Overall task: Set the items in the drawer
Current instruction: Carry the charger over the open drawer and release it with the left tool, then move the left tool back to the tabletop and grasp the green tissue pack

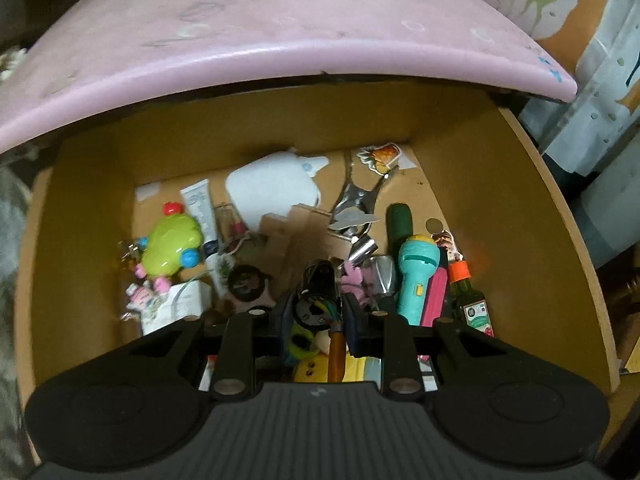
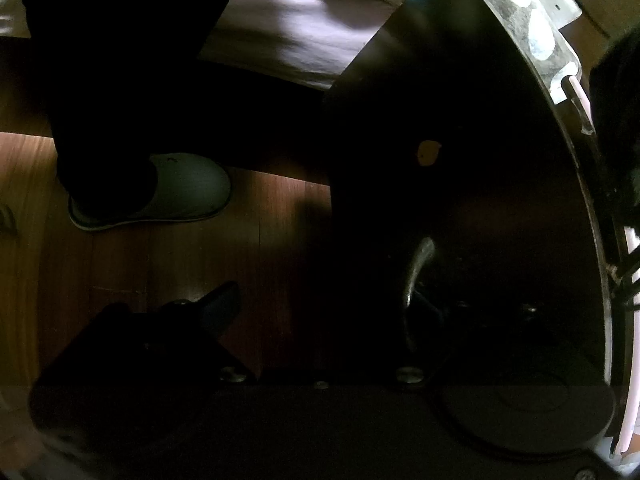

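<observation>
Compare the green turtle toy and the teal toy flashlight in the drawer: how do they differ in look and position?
The green turtle toy is round and domed, with red, blue and pink knobs; the teal toy flashlight is long, with a yellow and pink head. The turtle toy lies at the drawer's left side, the flashlight at its right. Both are glossy plastic and rest among clutter.

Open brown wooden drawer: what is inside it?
Inside the open brown wooden drawer: green frog-shaped toy, white pouch, teal toy microphone, small green bottle. The left gripper hides the front contents.
</observation>
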`<state>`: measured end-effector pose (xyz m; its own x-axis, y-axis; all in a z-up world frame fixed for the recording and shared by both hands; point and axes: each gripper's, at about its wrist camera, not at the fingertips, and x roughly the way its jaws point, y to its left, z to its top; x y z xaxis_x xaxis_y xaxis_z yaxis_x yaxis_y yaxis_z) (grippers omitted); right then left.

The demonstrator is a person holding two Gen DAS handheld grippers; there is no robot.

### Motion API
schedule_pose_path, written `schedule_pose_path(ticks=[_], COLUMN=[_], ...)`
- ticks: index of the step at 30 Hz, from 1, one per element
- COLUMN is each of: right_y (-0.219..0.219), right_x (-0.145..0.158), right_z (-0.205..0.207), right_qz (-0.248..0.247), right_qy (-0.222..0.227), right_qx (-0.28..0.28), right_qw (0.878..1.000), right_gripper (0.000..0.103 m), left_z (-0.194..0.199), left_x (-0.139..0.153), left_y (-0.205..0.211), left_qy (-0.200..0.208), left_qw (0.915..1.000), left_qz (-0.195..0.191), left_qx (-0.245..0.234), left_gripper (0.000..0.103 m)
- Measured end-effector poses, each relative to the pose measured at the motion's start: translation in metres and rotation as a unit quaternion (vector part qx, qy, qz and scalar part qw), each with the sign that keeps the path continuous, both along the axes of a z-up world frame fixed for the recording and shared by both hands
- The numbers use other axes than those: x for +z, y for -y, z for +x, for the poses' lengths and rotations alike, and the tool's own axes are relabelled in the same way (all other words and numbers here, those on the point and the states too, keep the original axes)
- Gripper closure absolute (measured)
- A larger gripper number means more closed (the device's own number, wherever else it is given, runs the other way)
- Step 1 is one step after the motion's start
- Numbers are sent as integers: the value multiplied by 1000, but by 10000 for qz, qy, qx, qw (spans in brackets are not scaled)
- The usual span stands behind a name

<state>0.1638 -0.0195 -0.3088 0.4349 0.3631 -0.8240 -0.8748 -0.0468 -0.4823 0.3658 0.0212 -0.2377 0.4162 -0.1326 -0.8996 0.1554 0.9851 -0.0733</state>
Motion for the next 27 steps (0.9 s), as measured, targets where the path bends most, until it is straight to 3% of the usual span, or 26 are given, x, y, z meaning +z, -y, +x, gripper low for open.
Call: schedule_pose_path(ticks=[6,8,9,10,17,27], right_y=[-1,0,0,0,-2,-2], right_x=[0,0,0,0,0,-2], right_z=[-1,-1,-1,-1,-1,-2], right_qz=[-2,-3,-3,-4,-20,-23], right_qy=[8,10,10,9,8,22], right_qx=[11,11,12,12,5,11], right_qw=[10000,10000,10000,10000,10000,10000], right_gripper=[11,11,11,11,12,11], left_z=[8,6,4,2,-9,1], left_x=[-18,-16,-14,-11,27,100], left_y=[10,10,11,10,13,51], left_qy=[-283,-231,-190,-132,151,875], left_qw=[9995,9996,9996,9997,9997,9944], left_qz=[53,72,86,91,11,118], left_qx=[-114,-162,-174,-164,-216,-588], left_gripper=[76,64,45,39,39,39])
